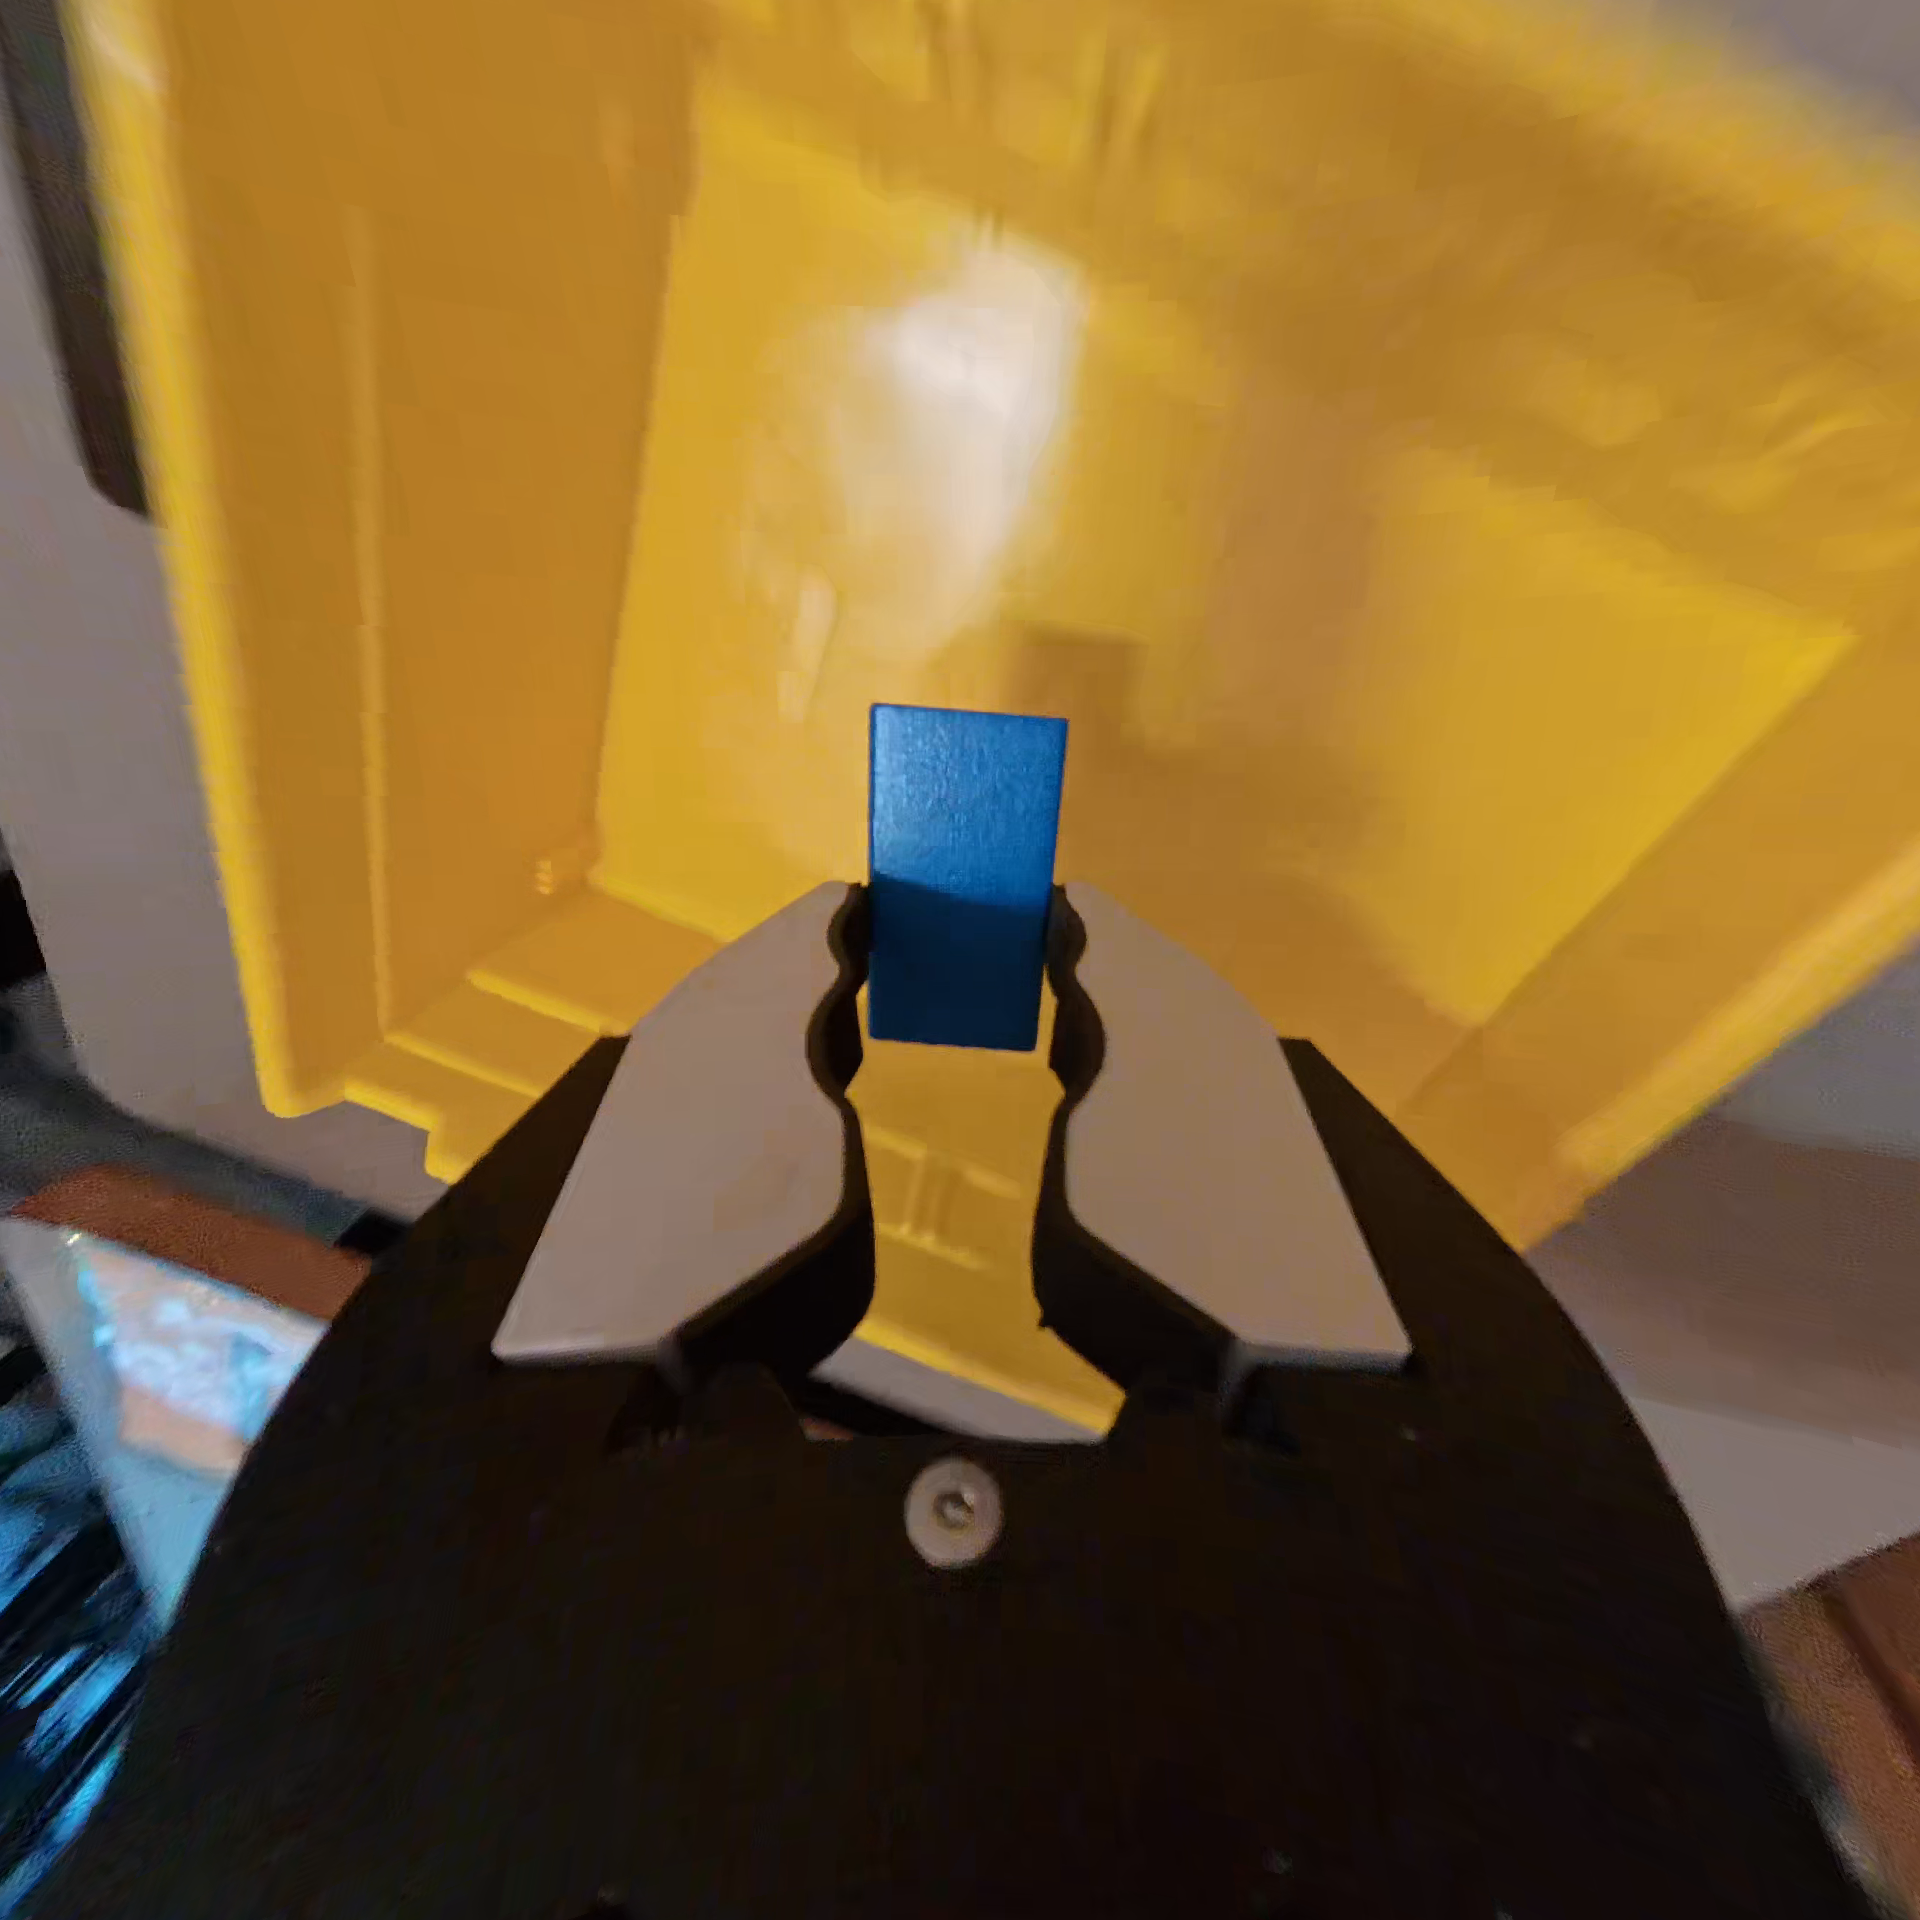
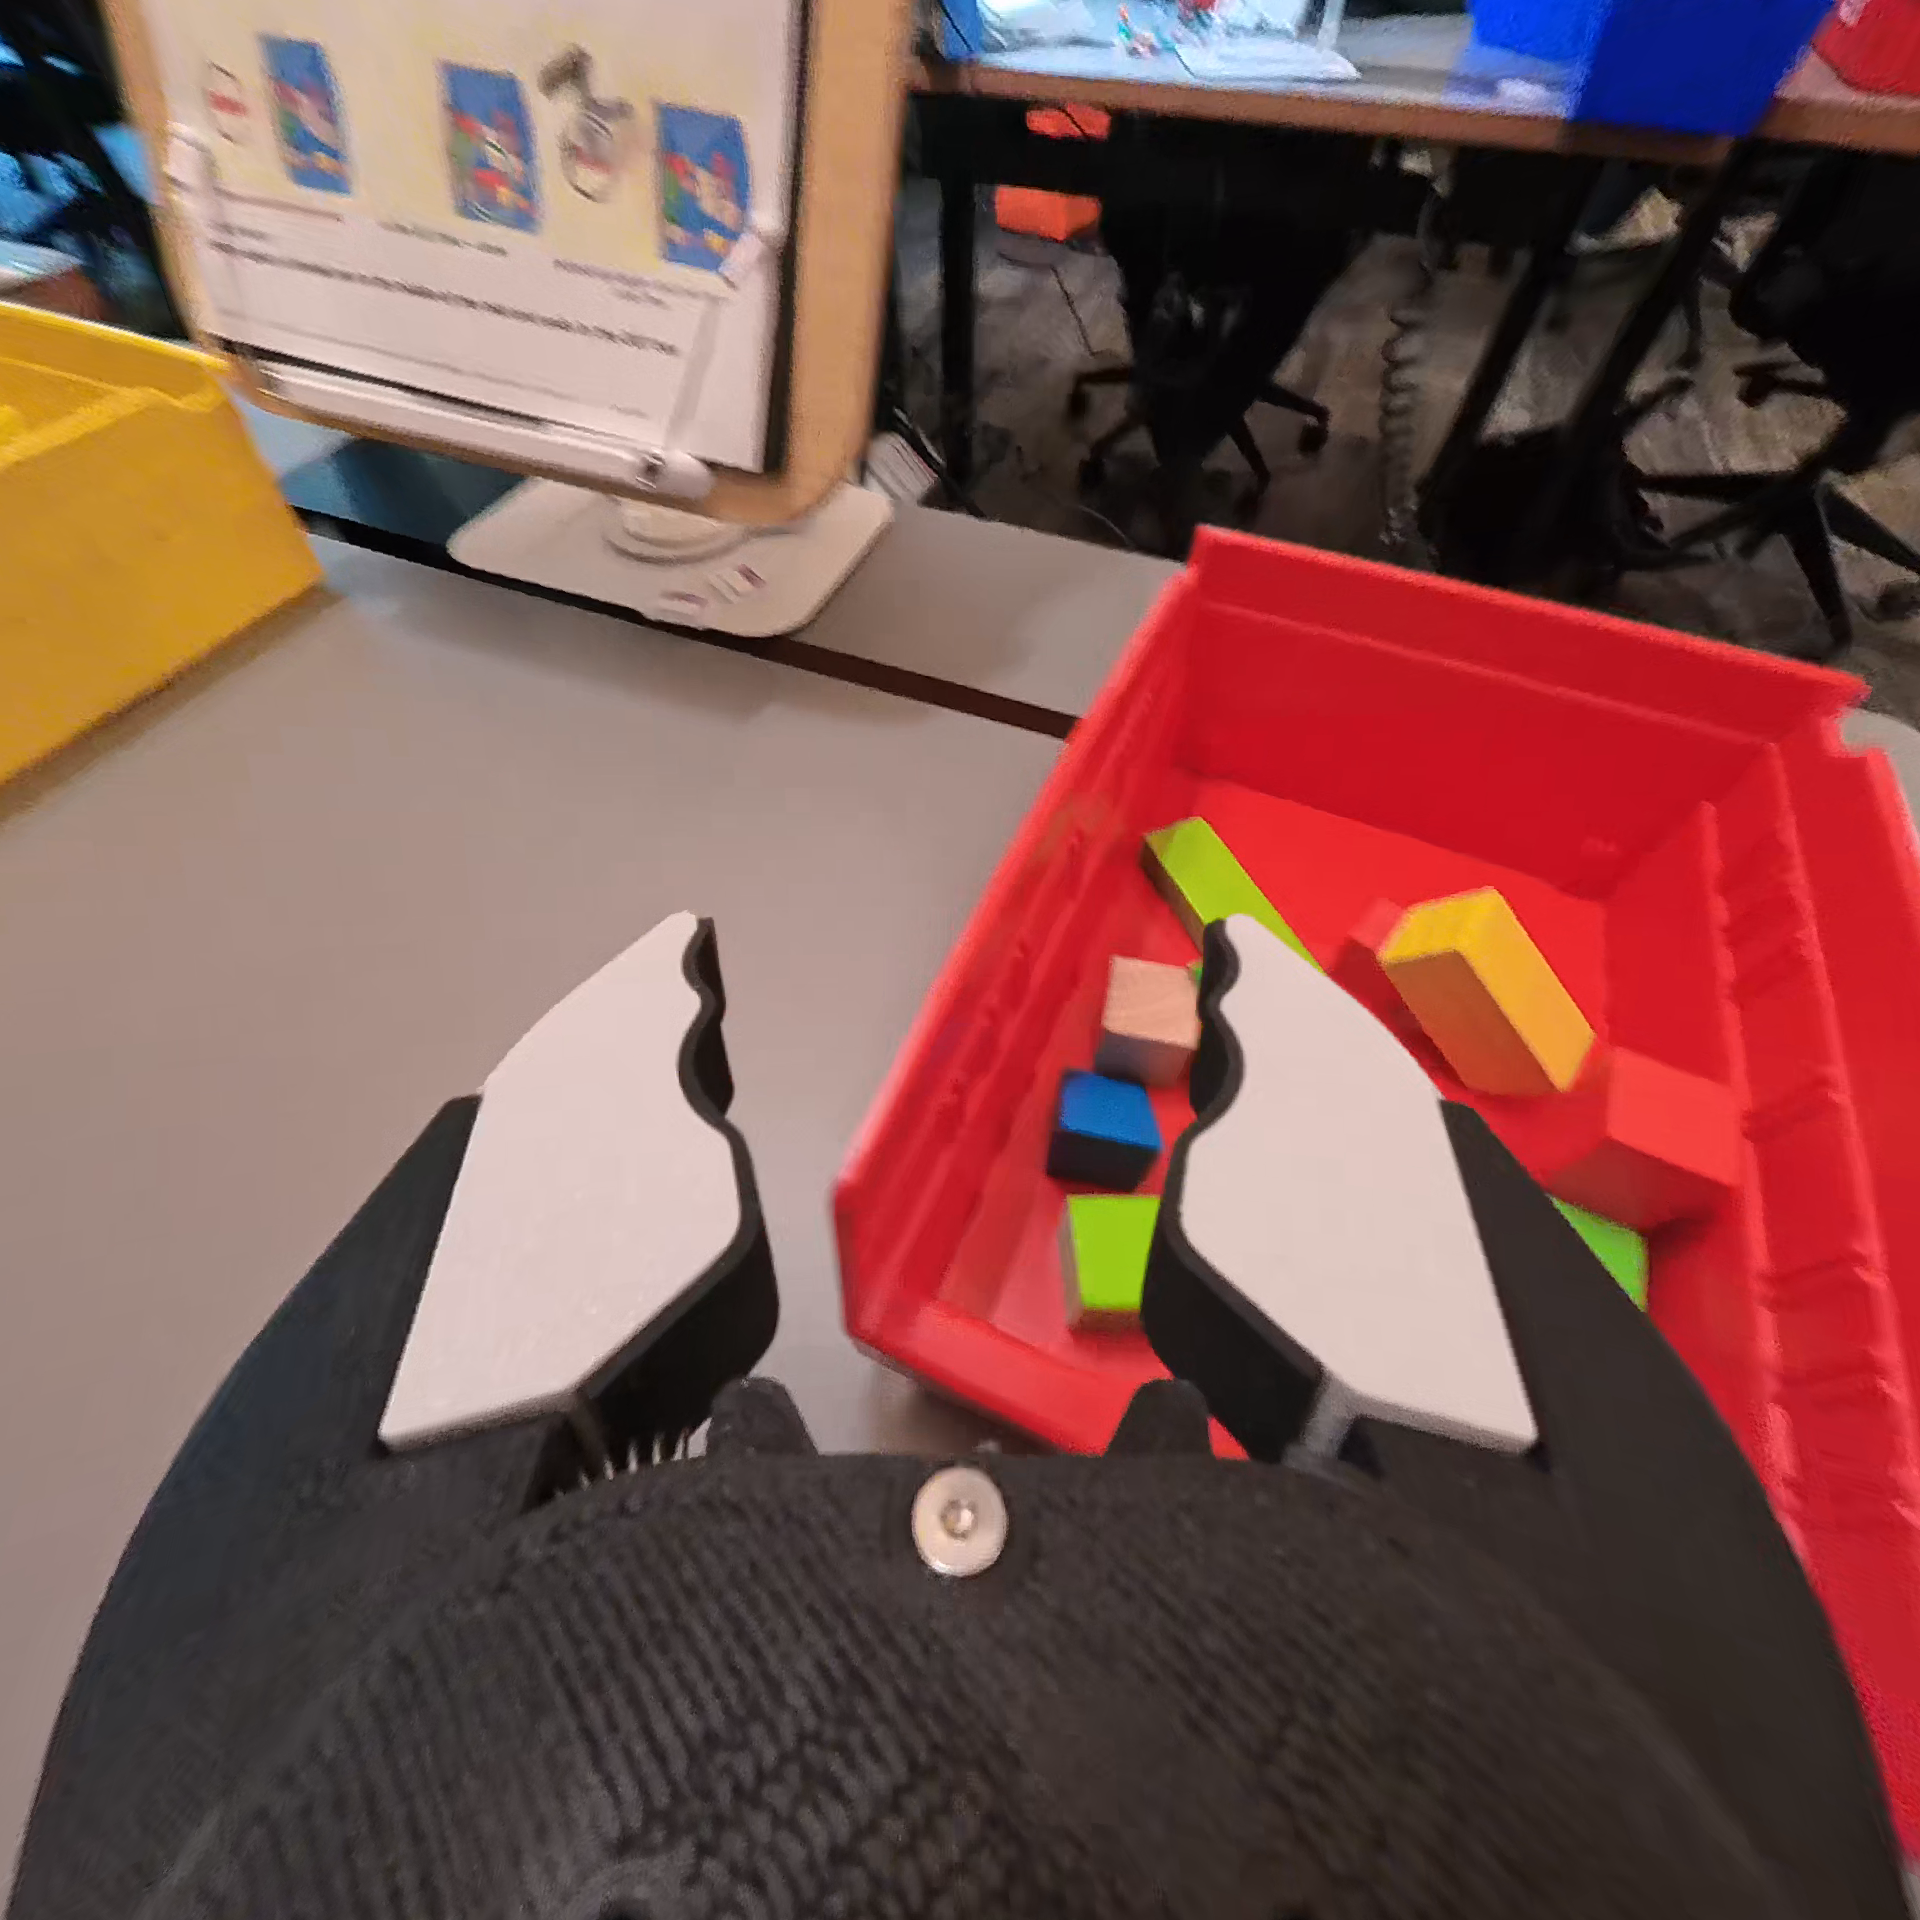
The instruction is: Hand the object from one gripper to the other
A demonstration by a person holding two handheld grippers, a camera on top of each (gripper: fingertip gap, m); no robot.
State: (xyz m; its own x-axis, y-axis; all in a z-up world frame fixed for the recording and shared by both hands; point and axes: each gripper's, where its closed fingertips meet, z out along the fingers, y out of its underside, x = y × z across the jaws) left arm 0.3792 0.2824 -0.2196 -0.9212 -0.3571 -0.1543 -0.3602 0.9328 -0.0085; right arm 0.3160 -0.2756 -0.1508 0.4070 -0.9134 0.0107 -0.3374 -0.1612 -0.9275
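Observation:
In the left wrist view my left gripper is shut on a flat blue block. Both pads press its long sides, and its upper half sticks out past the fingertips. It hangs above the inside of a yellow bin. In the right wrist view my right gripper is wide open with nothing between its pads. It hovers over the grey table, at the left rim of a red bin. That bin holds several wooden blocks, among them a blue cube, a green block and a yellow block.
The yellow bin also shows at the far left of the right wrist view. A board with printed pictures on a white base stands at the back of the table. Behind it are tables and chair legs. My hands' fingertips stand some 55 cm from each other.

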